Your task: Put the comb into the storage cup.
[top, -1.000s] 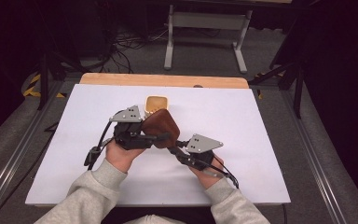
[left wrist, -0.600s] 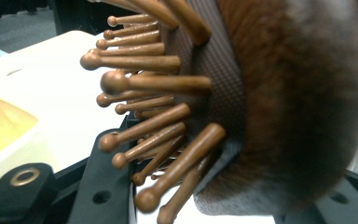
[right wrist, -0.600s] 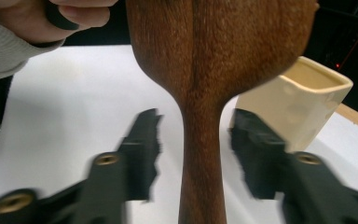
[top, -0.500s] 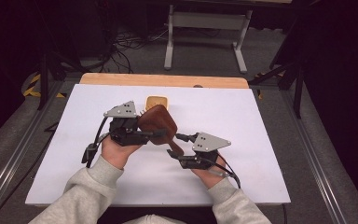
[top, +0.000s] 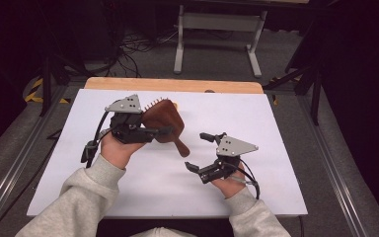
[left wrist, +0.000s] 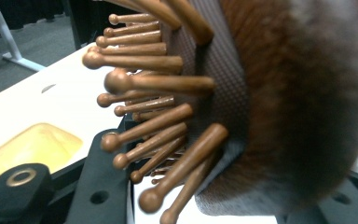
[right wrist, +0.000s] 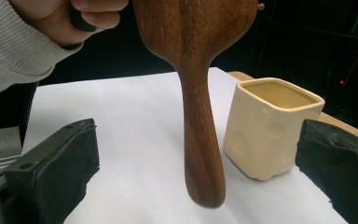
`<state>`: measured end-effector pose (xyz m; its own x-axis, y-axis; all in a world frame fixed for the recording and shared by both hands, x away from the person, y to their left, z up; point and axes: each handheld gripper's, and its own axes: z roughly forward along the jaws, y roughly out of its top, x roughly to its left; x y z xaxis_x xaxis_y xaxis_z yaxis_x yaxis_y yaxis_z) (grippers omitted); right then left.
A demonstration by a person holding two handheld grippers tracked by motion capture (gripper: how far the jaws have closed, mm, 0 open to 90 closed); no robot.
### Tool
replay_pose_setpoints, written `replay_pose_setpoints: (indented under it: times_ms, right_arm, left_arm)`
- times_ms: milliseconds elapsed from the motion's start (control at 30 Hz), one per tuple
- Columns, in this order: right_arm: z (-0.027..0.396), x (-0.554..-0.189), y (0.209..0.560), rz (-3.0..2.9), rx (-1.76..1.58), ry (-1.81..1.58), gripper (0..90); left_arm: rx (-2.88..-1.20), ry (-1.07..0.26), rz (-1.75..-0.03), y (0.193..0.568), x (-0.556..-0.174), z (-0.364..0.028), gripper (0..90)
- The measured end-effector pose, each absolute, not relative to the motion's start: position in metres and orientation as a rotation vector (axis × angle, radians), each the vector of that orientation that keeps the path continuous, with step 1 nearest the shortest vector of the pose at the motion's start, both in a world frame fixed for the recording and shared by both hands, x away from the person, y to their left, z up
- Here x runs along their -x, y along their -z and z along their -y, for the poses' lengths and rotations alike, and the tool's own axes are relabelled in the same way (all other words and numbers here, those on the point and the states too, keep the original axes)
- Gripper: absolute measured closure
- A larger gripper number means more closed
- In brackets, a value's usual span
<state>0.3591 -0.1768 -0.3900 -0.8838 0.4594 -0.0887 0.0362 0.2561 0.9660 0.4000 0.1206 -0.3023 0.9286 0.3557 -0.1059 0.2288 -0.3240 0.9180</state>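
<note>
White sheet over the table (top: 276, 118), a wooden strip along the far edge, dark floor with cables and a metal stand beyond it. Left gripper (top: 154, 131) is up off the sheet, clenched on the head of a brown wooden hairbrush (top: 165, 123); from above, the brush hangs in the air with its handle slanting down and towards the right gripper (top: 196, 151). Left gripper view is right up against it: wooden bristles (left wrist: 144, 84) with round tips stick out from a dark cushion, the blurred brown back of the brush on the right, one black jaw low at the left. Below those bristles, the mouth of a yellow cup (left wrist: 32, 147) sits on the white sheet. Right gripper is released, jaws spread wide and nothing between them, resting low near the front of the sheet, well apart from the brush head. Its own view looks between two black padded jaws at the brush handle (right wrist: 200, 140) hanging straight down in the middle, tip just clear of the sheet; the cream cup (right wrist: 270, 128), square with dimpled sides, stands just beside the handle, and a hand (right wrist: 81, 16) in a grey sleeve shows top left
</note>
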Motion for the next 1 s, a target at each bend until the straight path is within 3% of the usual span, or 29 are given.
replay_pose_setpoints:
  times_ms: [600, 1000]
  right_arm:
    - [0.198, -0.363, 0.391, -2.166, -0.55, -1.623, 1.6]
    - [0.205, -0.366, 0.393, -2.148, -0.588, -1.624, 1.5]
  left_arm:
    - [-1.987, -0.262, -0.428, 0.269, -0.42, -0.12, 56.4]
    - [-1.964, -0.272, -0.501, 0.262, -0.447, -0.125, 56.2]
